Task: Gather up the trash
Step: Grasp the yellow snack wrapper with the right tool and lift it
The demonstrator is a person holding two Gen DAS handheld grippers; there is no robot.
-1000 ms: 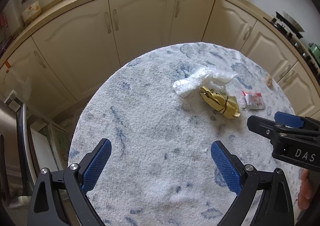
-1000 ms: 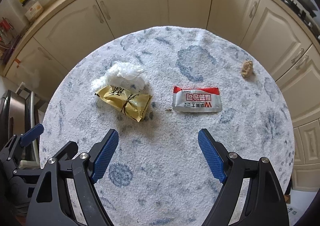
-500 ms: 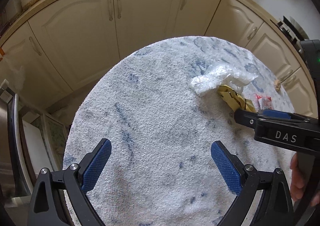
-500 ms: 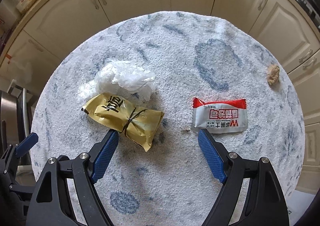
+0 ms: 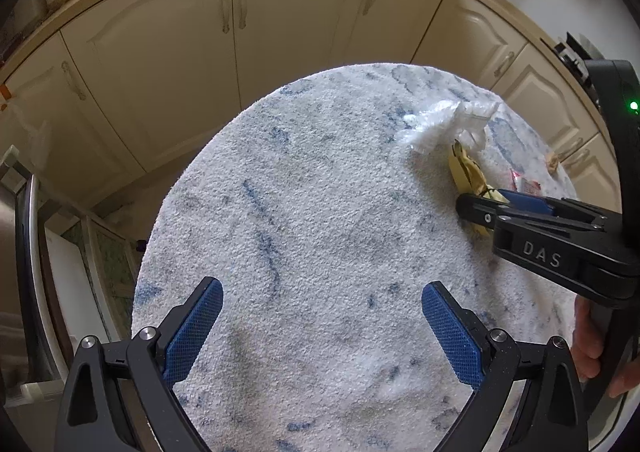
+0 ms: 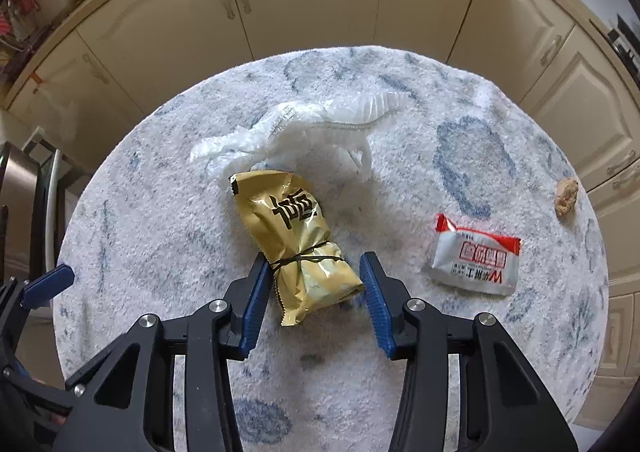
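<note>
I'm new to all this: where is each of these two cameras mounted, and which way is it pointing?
Left wrist view: sits on the left gripper, looking down over bare table toward cabinets; its blue fingers, the right gripper and a hand show.
Right wrist view: sits on the right gripper, looking down at the gold wrapper between its fingers.
Both share the gold wrapper, clear plastic, red-and-white packet and cabinets.

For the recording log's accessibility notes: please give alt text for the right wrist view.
The right gripper straddles the near end of a gold snack wrapper on a round, fuzzy blue-and-white table, jaws not yet closed on it. Crumpled clear plastic lies behind the wrapper; a red-and-white packet lies to the right.
</note>
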